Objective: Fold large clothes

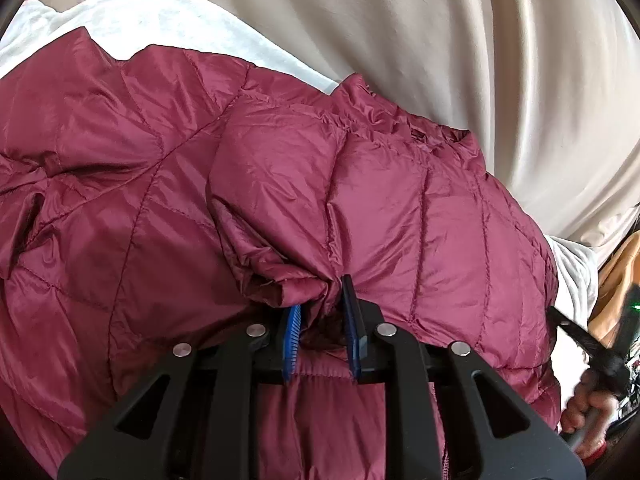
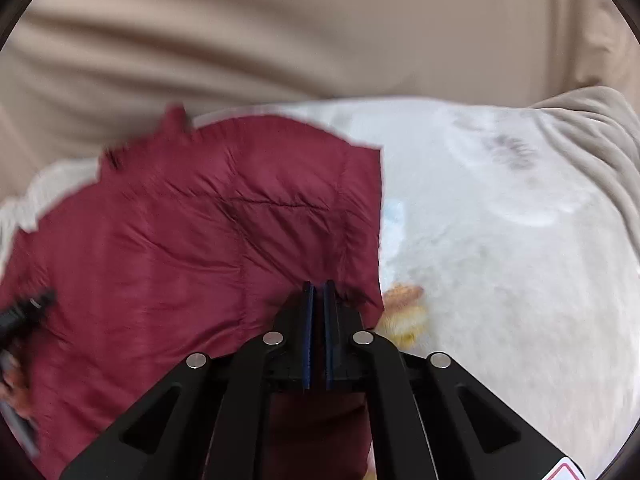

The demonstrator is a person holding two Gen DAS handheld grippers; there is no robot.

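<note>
Maroon puffer jacket (image 1: 280,184) lies spread on a white sheet (image 2: 500,240), beige curtain (image 1: 440,40) behind. Left gripper (image 1: 322,320) jaws pinch a bunched jacket fold. Right gripper (image 2: 319,300) jaws nearly together, pinching the jacket's edge; view blurred.

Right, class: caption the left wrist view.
Left gripper pinches a fold of the maroon jacket on a white sheet.

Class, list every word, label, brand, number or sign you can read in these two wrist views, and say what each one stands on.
No text can be read in either view.
Sticker with a red edge on the right gripper body at the bottom corner: cut off by the picture's edge, unreadable.
Small dark patch by the collar of the maroon jacket: possibly a label, too small to read.
</note>
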